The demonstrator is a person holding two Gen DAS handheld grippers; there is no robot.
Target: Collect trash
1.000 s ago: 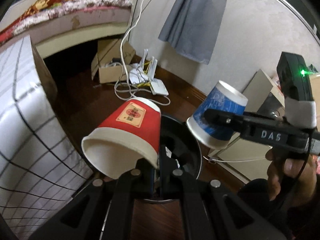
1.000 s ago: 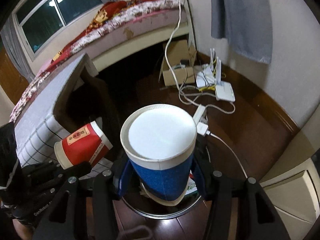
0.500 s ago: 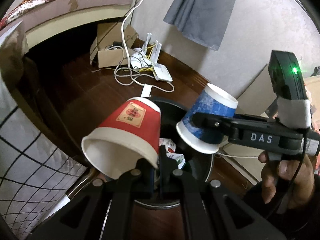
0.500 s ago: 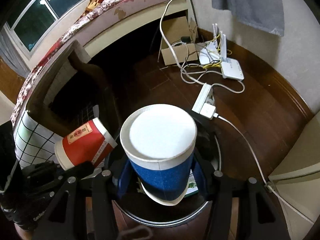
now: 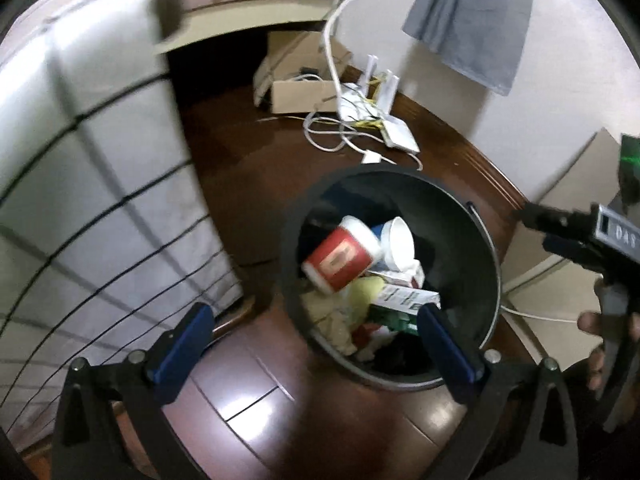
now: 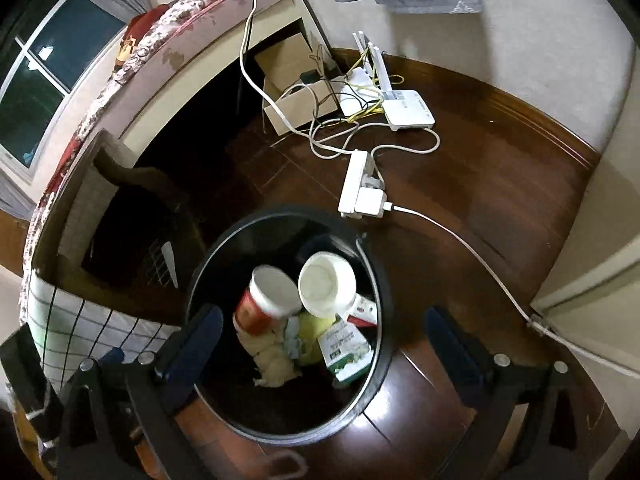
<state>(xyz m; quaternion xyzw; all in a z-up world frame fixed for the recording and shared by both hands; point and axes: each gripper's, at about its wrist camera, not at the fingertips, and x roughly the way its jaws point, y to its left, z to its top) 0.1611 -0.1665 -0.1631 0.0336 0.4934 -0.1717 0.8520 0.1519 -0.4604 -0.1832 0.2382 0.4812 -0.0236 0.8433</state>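
Left wrist view, left to right: checked white cover (image 5: 92, 184) off beyond the left finger; left gripper (image 5: 316, 344) with jaws opening, spread wide, nothing between the blue pads (image 5: 180, 340), poised above the near rim of the black trash bin (image 5: 486, 248), presumably so that anything let go drops straight inside. Ahead of the claw, down in the bin: red paper cup (image 5: 340, 256) lying tilted on its side, white rim toward the far wall; just right of it and touching, blue paper cup (image 5: 396, 242), open mouth facing up; below both, crumpled paper and a green-and-white carton (image 5: 404, 298). Farther right, outside the bin, right gripper (image 5: 576, 236) held by a hand (image 5: 600, 340), only partly in view there. Right wrist view, left to right: same checked cover (image 6: 80, 328) beside the left finger; right gripper (image 6: 320, 344) with jaws opening too, wide and empty, centred over the bin (image 6: 376, 280); red cup (image 6: 262, 300) left of centre, blue cup (image 6: 327, 290) to its right, leaning on it. Beyond the bin, white power strip (image 6: 354, 184) and router (image 6: 408, 110) on the dark wood floor (image 6: 500, 184), well clear. Both cups apparently binned; this drop judged complete.
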